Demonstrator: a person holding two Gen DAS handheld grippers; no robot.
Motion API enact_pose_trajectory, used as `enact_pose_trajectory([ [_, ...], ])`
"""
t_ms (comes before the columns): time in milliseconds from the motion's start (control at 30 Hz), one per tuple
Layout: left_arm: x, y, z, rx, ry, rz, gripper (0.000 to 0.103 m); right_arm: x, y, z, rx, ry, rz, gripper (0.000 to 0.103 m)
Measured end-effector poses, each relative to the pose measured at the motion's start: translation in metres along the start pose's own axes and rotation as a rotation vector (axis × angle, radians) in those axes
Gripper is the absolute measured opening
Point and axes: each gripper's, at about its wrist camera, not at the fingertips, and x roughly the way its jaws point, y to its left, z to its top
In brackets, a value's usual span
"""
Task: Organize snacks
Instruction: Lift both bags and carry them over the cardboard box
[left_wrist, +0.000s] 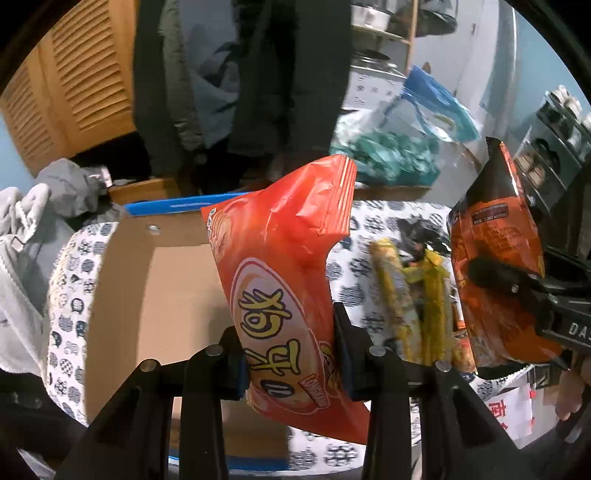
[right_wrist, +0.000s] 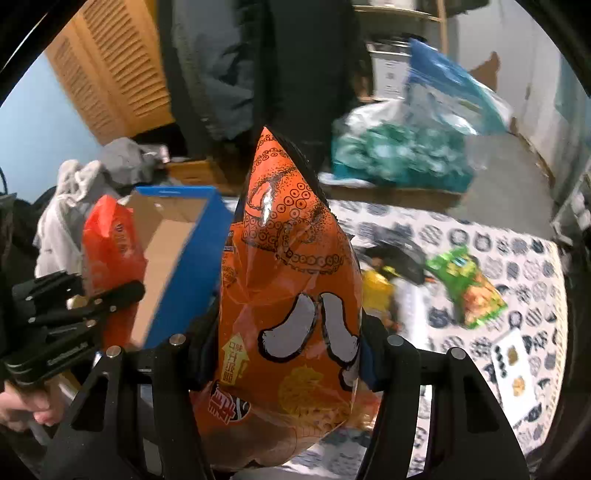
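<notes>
Patterned cloth (left_wrist: 373, 225) covered the surface, with an open cardboard box (left_wrist: 155, 280) at 9 o'clock in the left wrist view and loose snack packets, among them a green one (right_wrist: 467, 288), at 3 o'clock in the right wrist view. The left gripper (left_wrist: 291, 354) was clamped on a red snack bag (left_wrist: 280, 280) held over the box. The right gripper (right_wrist: 284, 354) pinched an orange octopus-print snack bag (right_wrist: 291, 288) upright above the cloth, just right of the box.
</notes>
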Motion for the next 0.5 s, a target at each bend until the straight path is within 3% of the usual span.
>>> enact_pose_trajectory([
  [500, 0.019, 0.109, -0.019, -0.17, 0.045, 0.059, 0.038, 0.054, 0.114, 0.048, -0.138, 0.051, 0.138, 0.06],
])
